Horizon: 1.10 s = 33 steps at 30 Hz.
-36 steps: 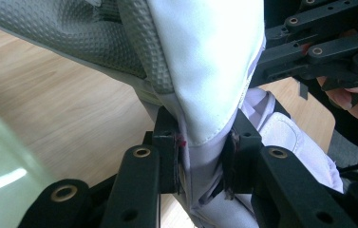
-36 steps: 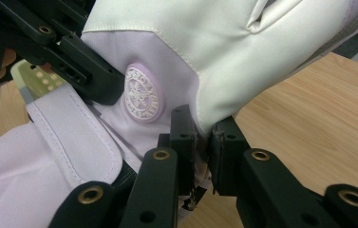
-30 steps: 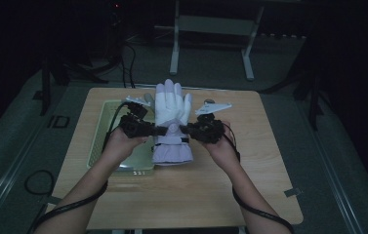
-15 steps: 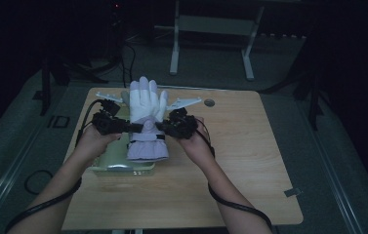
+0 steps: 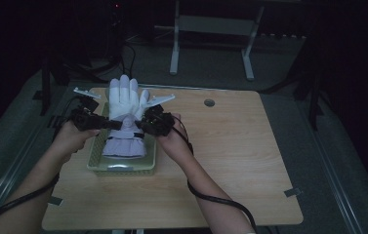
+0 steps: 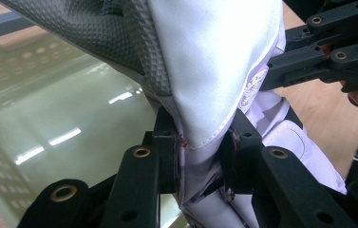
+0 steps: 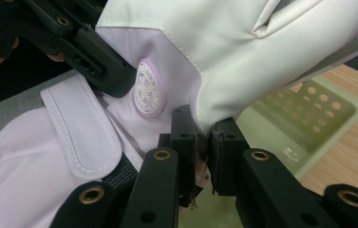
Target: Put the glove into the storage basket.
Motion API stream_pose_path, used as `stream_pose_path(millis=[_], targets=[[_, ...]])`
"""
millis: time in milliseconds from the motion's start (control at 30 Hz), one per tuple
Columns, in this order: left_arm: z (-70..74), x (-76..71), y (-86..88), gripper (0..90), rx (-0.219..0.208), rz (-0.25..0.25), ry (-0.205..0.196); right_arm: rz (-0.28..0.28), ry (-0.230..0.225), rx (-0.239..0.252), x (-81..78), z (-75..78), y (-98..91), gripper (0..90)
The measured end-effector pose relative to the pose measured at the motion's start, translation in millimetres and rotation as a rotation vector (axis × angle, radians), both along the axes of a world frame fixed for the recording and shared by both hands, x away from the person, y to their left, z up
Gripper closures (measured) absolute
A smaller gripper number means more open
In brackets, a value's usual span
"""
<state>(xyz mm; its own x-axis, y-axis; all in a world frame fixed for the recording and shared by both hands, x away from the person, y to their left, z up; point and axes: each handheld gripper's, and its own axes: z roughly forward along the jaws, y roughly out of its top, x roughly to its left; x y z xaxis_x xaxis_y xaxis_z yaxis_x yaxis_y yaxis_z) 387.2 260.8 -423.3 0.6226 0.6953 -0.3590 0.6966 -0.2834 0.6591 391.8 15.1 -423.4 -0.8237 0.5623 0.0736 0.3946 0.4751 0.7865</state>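
Observation:
A white and lilac glove (image 5: pixel 124 114) hangs spread between my two grippers above a pale green perforated basket (image 5: pixel 122 165) at the table's left. My left gripper (image 5: pixel 113 125) is shut on the glove's left edge at the wrist; in the left gripper view its jaws pinch the fabric (image 6: pixel 200 156), with the grey grip-textured palm side (image 6: pixel 115 33) above. My right gripper (image 5: pixel 140 125) is shut on the opposite edge; in the right gripper view the jaws clamp the seam (image 7: pixel 202 135) beside a round lilac logo patch (image 7: pixel 146 88) and a wrist strap (image 7: pixel 79 133).
The wooden table (image 5: pixel 230 161) stretches bare to the right, with a round cable hole (image 5: pixel 209 103) near its far edge. Black cables trail from both grippers along the forearms. A metal stand (image 5: pixel 211 24) rises behind the table on the dark floor.
Both hands have carried the glove leftward across the table, from its middle to above the green basket. The grip on the glove is unchanged.

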Motion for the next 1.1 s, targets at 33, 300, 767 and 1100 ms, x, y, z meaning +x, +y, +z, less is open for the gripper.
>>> stream_pose_path(millis=[33, 300, 767, 1100], targets=[[-2.8, 0.5, 1.2, 71.4, -0.004, 0.003, 0.002, -0.004, 0.004, -0.005, 0.9, -1.7, 2.4, 82.0], [-30.1, 6.3, 4.0, 71.2, -0.001, -0.006, -0.002, -0.023, 0.028, -0.021, 6.4, -23.7, 8.0, 82.0], [-76.0, 5.1, -2.6, 70.2, 0.088, 0.023, 0.09, -0.028, 0.094, -0.108, 1.2, -72.7, 18.5, 82.0], [-86.9, 9.0, -11.1, 69.6, 0.171, 0.013, 0.128, -0.057, 0.112, -0.196, 0.4, -84.6, 29.3, 81.8]])
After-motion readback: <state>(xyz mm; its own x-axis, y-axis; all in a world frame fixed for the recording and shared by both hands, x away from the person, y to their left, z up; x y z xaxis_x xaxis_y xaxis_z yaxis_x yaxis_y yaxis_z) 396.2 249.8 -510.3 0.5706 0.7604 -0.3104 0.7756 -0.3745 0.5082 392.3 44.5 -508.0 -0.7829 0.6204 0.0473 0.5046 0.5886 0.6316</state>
